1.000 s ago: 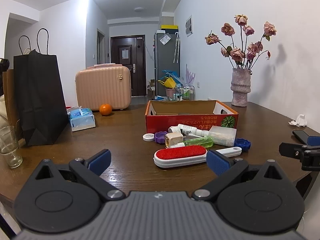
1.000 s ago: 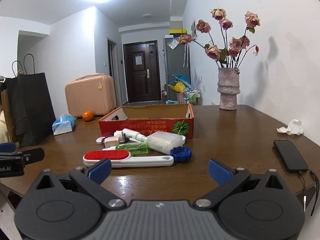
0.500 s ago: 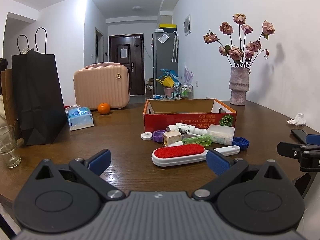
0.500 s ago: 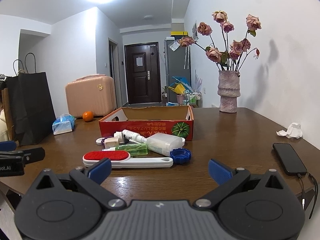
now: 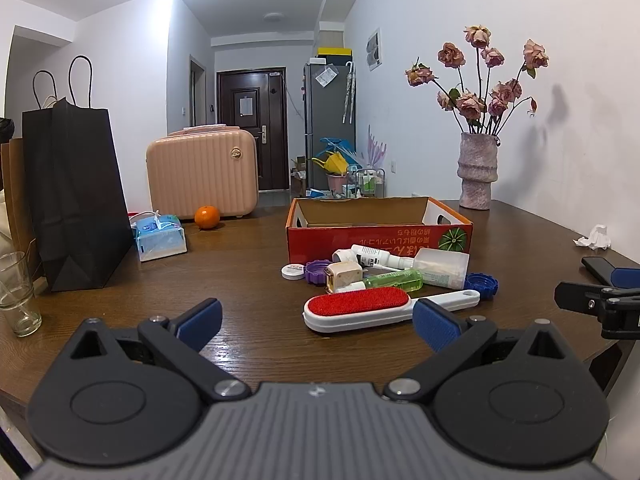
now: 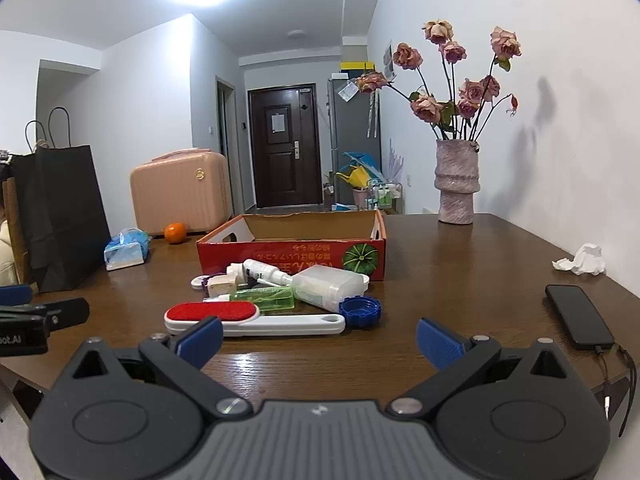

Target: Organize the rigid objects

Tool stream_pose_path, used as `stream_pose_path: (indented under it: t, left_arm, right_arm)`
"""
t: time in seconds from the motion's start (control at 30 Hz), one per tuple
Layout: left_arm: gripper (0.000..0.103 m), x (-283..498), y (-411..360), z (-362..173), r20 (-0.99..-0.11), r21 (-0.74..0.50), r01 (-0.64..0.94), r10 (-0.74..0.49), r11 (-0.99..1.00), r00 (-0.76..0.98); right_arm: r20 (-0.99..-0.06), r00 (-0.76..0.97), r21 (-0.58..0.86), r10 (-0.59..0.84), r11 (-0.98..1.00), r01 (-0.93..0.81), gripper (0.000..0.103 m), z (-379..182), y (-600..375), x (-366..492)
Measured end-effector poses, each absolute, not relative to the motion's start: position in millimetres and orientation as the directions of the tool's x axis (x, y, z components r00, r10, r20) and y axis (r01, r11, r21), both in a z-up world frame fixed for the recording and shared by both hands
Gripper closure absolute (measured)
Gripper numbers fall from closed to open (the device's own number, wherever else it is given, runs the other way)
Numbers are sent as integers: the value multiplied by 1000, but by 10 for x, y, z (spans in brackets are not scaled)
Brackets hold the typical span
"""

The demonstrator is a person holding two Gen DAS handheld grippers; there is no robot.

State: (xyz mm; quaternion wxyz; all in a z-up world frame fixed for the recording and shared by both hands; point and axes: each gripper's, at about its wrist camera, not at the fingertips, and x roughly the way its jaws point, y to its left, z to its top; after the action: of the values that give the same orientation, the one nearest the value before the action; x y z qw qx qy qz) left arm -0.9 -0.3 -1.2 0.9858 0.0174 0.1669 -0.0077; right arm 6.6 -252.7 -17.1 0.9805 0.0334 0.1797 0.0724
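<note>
So the whole thing hinges on the lint brush [image 5: 390,307]; it lies flat on the wooden table [image 5: 248,280], nearest of the clutter to both grippers, long axis running side to side across both views; red pad end toward the left side, white handle [image 6: 298,323] pointing right with a hole at its tip. From the left gripper [image 5: 316,322] it sits ahead and a bit right, the handle end just past the right fingertip; from the right gripper [image 6: 319,338] it sits ahead and to the left, pad end just beyond the left fingertip. My guess is either one could reach it, and the left looks slightly nearer to the pad; hard to call for sure with the fisheye.

Both grippers are spread wide with nothing between the blue pads; neither touches anything.

Behind the brush is the little pile: green bottle [image 5: 394,280], clear plastic case [image 5: 442,266], white spray bottle [image 5: 370,256], beige plug-like block [image 5: 344,274], purple cap [image 5: 316,271], blue cap [image 5: 482,282], small white lid [image 5: 293,271]; all crowded together in front of the red cardboard box [image 5: 378,236], which looks empty from here, so that's probably where stuff goes.

Rest of the table: black paper bag [image 5: 74,196], tissue pack [image 5: 160,236], orange [image 5: 207,217], drinking glass [image 5: 16,294], vase of dried roses [image 5: 478,176], crumpled tissue [image 6: 580,260], phone [image 6: 578,316] on a cable; pink suitcase [image 5: 202,172] at the back; hallway with a dark door beyond.
</note>
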Motion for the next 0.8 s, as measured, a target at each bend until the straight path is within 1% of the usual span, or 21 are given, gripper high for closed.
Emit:
stream_pose_path:
  t: [0.07,0.23,0.4,0.6,0.67,0.8]
  left_arm:
    - [0,-10,-3,-13,-329,32,23,-11,999,944]
    - [0,-16,-10,-19,-329,33,22,-9,999,944]
    - [0,-18,-14,-28,-331,34,24,-12,999,944]
    - [0,40,-9,-83,-349,41,23,-8,999,937]
    - [0,69,-6,-96,-355,45,26,-8,999,935]
    - [0,128,-22,-118,-364,49,19,0,999,932]
  right_arm:
    - [-345,927,86,145,989,-122,0,-175,-2527,69]
    - [-316,944,5,95,995,-99,0,-187,-2479,47]
    - [-306,946,11,109,994,-112,1,-164,-2483,40]
    - [-314,942,34,116,993,-111,0,-204,-2511,64]
    - [-325,935,26,145,989,-144,0,-221,-2519,82]
    - [-326,935,23,142,990,-143,0,-252,-2524,99]
